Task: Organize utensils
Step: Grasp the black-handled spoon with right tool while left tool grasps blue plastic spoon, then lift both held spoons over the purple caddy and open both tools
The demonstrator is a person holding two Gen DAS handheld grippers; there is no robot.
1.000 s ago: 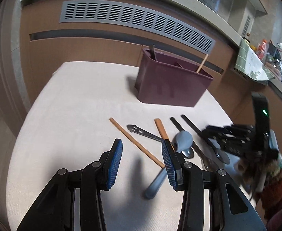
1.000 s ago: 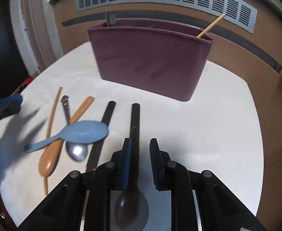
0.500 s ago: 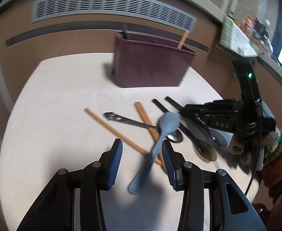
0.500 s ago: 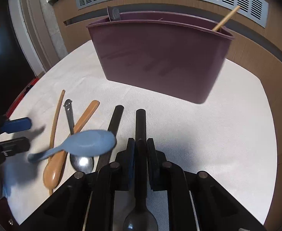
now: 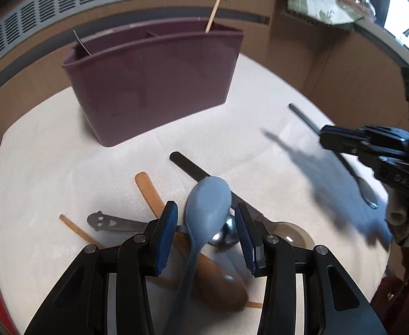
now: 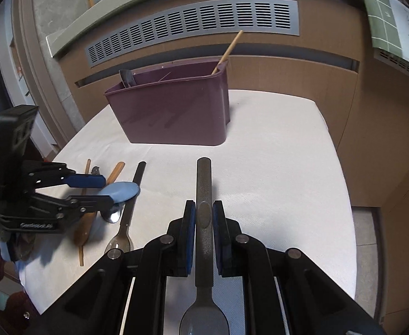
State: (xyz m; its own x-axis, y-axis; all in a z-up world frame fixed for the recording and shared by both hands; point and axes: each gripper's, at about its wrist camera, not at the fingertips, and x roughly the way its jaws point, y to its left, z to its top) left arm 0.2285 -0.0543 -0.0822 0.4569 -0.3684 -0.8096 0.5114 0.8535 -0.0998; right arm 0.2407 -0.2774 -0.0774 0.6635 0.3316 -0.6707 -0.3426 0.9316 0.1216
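The left gripper (image 5: 207, 223) hovers over the utensil pile on the table (image 6: 274, 167), jaws spread, with the blue spoon (image 5: 207, 209) between them, bowl forward; whether either pad touches it I cannot tell. Under it lie a wooden spoon (image 5: 176, 229), a chopstick (image 5: 74, 230), a steel spoon (image 5: 115, 223) and a black-handled spoon (image 5: 187, 166). Behind stands the purple caddy (image 6: 173, 111). The right gripper (image 6: 204, 220) has its jaws pinching a dark spoon (image 6: 203, 195), lifted, handle forward.
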